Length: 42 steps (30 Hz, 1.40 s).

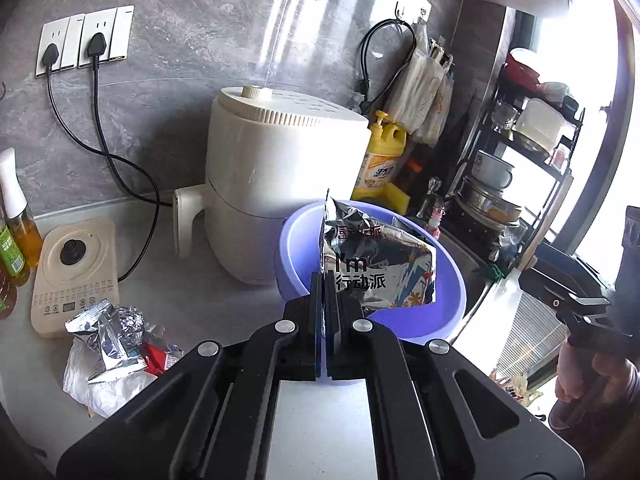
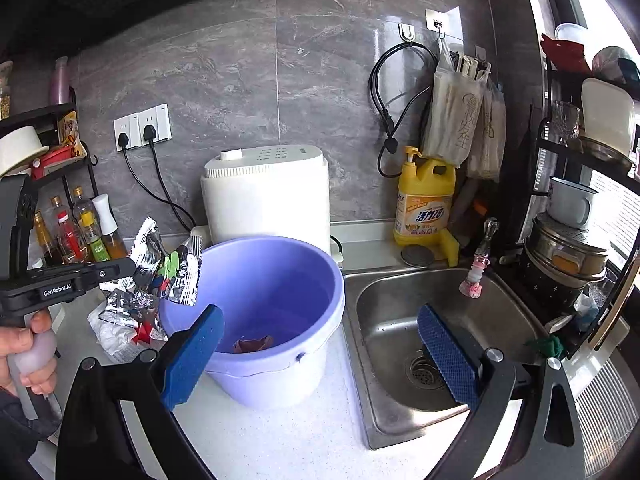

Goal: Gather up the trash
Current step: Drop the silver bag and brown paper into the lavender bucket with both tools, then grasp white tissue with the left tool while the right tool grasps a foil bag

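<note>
Foil wrapper (image 1: 372,268) hangs pinched in the left gripper (image 1: 324,300), over the purple bucket's (image 1: 448,312) rim; more wrappers (image 1: 116,332) lie on the counter's left. From the right wrist, right gripper (image 2: 320,344) gapes wide before bucket and sink (image 2: 400,360).

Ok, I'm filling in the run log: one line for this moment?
left claw: shut on crumpled silver foil snack wrapper | wrapper: above lilac plastic bucket | right claw: open, empty
</note>
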Tool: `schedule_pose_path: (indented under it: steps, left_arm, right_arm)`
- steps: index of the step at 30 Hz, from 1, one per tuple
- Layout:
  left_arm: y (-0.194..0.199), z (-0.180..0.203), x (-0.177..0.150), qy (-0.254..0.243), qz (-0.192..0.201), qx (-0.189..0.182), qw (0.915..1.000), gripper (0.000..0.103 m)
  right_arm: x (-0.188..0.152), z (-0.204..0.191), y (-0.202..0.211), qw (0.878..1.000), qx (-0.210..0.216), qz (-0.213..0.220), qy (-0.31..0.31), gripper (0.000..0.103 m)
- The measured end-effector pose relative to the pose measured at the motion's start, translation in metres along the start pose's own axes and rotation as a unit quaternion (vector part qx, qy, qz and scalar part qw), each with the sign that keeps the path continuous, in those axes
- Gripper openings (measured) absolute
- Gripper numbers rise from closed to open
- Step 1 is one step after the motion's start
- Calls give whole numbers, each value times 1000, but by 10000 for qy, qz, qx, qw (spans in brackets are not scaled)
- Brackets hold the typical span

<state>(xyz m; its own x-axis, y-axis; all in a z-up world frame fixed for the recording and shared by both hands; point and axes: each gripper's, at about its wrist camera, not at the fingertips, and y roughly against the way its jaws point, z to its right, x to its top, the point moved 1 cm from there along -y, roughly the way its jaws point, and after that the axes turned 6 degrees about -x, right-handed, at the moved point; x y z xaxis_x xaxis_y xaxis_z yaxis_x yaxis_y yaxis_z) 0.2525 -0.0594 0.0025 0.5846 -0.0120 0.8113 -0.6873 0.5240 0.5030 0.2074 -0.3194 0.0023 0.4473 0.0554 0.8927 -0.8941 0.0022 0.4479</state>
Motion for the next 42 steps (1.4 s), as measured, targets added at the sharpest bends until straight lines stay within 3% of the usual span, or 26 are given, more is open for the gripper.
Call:
schedule_pose_path:
  steps: [6,8,9,10,11,19,27,42]
  left_arm:
    - [-23,10,9,-121,-158,-12,9998,4]
    - [-27,9,10,-83,-227,-20,9997,23]
    - [-26,9,11,-71,-173,6,9998,51]
    - [-22,9,11,-71,-62,20,10000,69]
    - [-18,9,11,-80,29,3,10000,71]
    - [-2,-7,12,-22,60,423,9991,84]
    - [29,-31,-6,231,232,984,9946,89]
    - [102,-77,-45,758,361,2116,9737,97]
  right_arm:
    - [1,8,-6,9996,-67,-73,-261,95]
    - [2,7,-9,9996,-82,-86,-253,95]
    - [2,6,-11,9996,-97,-90,-246,95]
    - [3,4,-12,9996,-110,-92,-251,95]
    - [3,3,-14,9995,-98,-100,-267,95]
    - [9,-16,-26,9992,257,-84,-308,95]
    - [9,-49,-35,9978,657,-124,-41,95]
    - [12,-121,-34,9867,1590,-18,338,95]
